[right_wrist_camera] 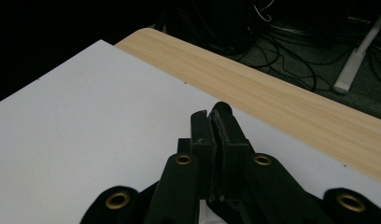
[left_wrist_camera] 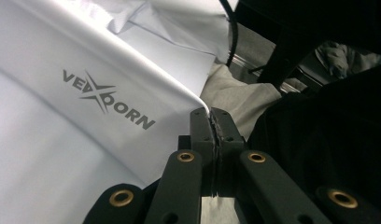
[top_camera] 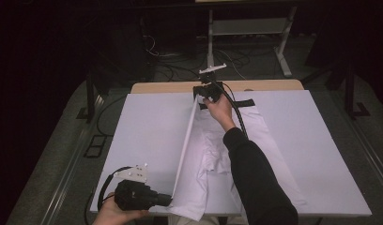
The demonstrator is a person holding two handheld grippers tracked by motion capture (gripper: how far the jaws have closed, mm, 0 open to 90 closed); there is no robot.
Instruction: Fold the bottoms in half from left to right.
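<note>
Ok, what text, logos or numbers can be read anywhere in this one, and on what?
"VEXDORN", grey capitals with a crossed X mark through the middle: printed on the white garment by the left gripper, in the left gripper view.
High view: the same garment shows no readable print.
Right gripper view: no text on the white board or wooden table edge.

1 white garment (top_camera: pixel 213 154), 2 grippers, left (top_camera: pixel 168 200) and right (top_camera: pixel 202 97), 1 table (top_camera: pixel 147 136)

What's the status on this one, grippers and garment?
Left gripper shut on white garment at near edge. Right gripper shut on it at far end. Edge stretched taut between them, lifted off white board. Nothing in the way.
</note>
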